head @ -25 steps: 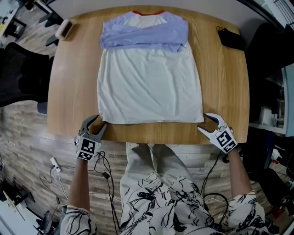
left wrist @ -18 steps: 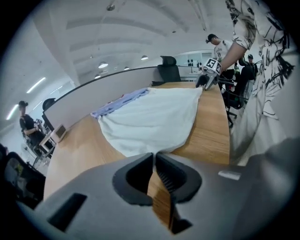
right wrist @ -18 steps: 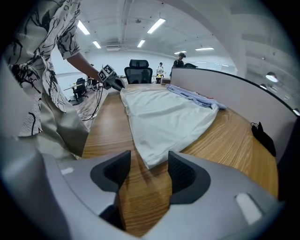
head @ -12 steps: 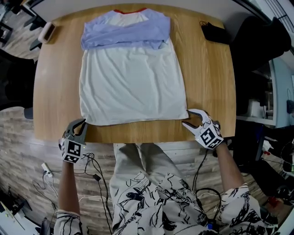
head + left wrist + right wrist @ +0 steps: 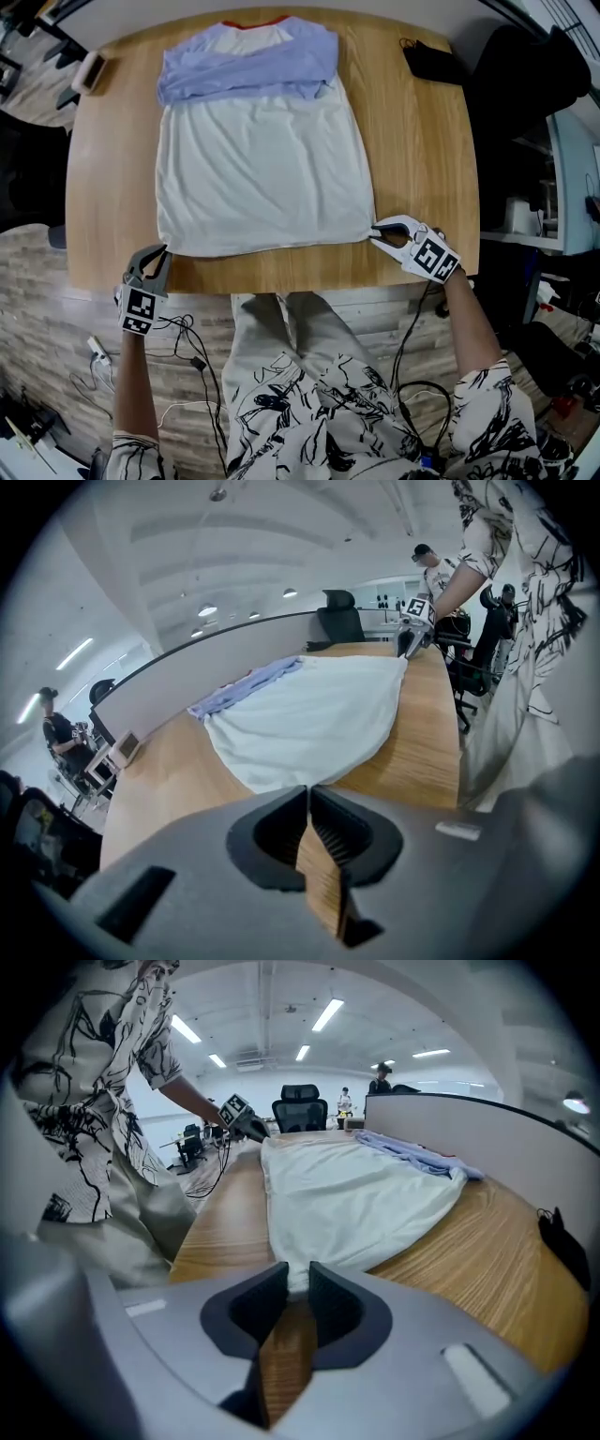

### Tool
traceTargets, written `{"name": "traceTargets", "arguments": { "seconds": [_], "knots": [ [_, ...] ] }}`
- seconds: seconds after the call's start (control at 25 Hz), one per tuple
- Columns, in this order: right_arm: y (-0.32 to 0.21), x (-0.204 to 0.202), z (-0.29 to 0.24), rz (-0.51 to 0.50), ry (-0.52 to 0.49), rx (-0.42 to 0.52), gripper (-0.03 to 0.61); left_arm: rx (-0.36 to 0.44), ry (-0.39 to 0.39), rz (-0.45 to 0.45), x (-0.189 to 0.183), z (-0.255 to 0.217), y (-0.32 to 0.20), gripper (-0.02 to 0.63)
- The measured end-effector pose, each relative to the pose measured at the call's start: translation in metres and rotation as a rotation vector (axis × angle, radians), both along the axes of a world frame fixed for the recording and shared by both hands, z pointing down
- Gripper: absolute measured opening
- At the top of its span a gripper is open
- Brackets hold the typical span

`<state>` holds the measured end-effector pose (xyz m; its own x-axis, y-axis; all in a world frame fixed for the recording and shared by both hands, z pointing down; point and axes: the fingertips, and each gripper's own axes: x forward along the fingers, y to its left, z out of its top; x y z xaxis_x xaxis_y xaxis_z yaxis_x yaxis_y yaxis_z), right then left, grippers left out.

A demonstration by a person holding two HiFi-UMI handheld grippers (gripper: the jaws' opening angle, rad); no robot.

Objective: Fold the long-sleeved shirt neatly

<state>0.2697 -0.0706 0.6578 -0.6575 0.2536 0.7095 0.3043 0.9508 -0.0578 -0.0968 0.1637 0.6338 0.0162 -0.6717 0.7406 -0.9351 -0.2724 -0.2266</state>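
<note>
The long-sleeved shirt [image 5: 262,169] lies flat on the wooden table [image 5: 412,159], white body toward me, with its blue sleeves [image 5: 248,70] folded across the chest at the far end. My left gripper [image 5: 161,251] sits at the hem's near left corner. In the left gripper view the left gripper [image 5: 307,794] is shut, and the cloth's corner [image 5: 309,714] runs right into its tips. My right gripper [image 5: 375,232] is at the near right corner. Its jaws have just been closing, and in the right gripper view white cloth [image 5: 356,1194] is pinched between the pads of that gripper [image 5: 298,1283].
A black pouch [image 5: 429,64] lies at the table's far right corner and a small pale device [image 5: 91,71] at the far left. Bare wood flanks the shirt on both sides. Cables hang below the table's near edge by my legs.
The left jaws, open a second ago, have closed at the left hem corner. The right gripper has slid onto the right hem corner and its jaws have narrowed on the cloth.
</note>
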Motion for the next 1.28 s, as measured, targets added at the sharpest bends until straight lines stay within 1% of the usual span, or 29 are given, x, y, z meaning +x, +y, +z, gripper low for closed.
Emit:
{"name": "traceTargets", "arguments": {
  "seconds": [0.04,0.08,0.12,0.32,0.44,0.52,0.6,0.68,0.76,0.84,0.92,0.96,1.04,1.2,1.28],
  "knots": [
    [0.0,0.0,0.0,-0.01,0.007,0.008,0.073,-0.003,-0.001,-0.001,0.001,0.001,0.0,0.018],
    [-0.001,0.0,0.0,-0.015,0.014,0.021,0.048,-0.006,-0.001,-0.002,0.001,0.001,0.001,0.018],
    [-0.001,0.0,-0.001,-0.014,0.018,0.032,0.04,-0.008,0.0,-0.002,0.001,0.001,0.001,0.018],
    [0.003,-0.004,-0.025,0.039,-0.031,-0.001,0.04,-0.007,0.004,0.018,-0.003,-0.01,0.01,0.017],
    [0.007,-0.001,-0.038,0.025,-0.042,0.011,0.04,-0.024,-0.001,0.071,0.003,-0.013,0.018,0.017],
    [0.012,0.001,-0.045,0.009,-0.046,0.011,0.04,-0.035,-0.02,0.105,0.005,-0.016,0.022,0.017],
    [0.019,0.006,-0.049,-0.011,-0.035,0.008,0.04,-0.042,-0.03,0.132,0.008,-0.021,0.028,0.015],
    [0.028,0.012,-0.052,-0.031,-0.021,-0.001,0.04,-0.055,-0.024,0.157,0.011,-0.026,0.036,0.015],
    [0.039,0.018,-0.058,-0.041,-0.019,-0.036,0.04,-0.086,-0.011,0.207,0.015,-0.03,0.047,0.015],
    [0.05,0.023,-0.065,-0.062,-0.011,-0.067,0.04,-0.13,0.0,0.276,0.017,-0.034,0.058,0.015],
    [0.057,0.026,-0.073,-0.081,-0.009,-0.077,0.04,-0.161,0.0,0.326,0.016,-0.04,0.065,0.015],
    [0.057,0.026,-0.077,-0.079,-0.015,-0.077,0.04,-0.166,-0.007,0.336,0.013,-0.044,0.066,0.015],
    [0.049,0.023,-0.087,-0.056,-0.043,-0.069,0.04,-0.153,-0.02,0.332,0.006,-0.054,0.061,0.015],
    [0.019,0.004,-0.115,-0.006,-0.118,-0.04,0.041,-0.075,-0.023,0.291,-0.012,-0.086,0.028,0.015],
    [0.001,-0.011,-0.133,0.013,-0.161,-0.024,0.041,-0.043,-0.036,0.291,-0.023,-0.105,0.008,0.017]
  ]
}}
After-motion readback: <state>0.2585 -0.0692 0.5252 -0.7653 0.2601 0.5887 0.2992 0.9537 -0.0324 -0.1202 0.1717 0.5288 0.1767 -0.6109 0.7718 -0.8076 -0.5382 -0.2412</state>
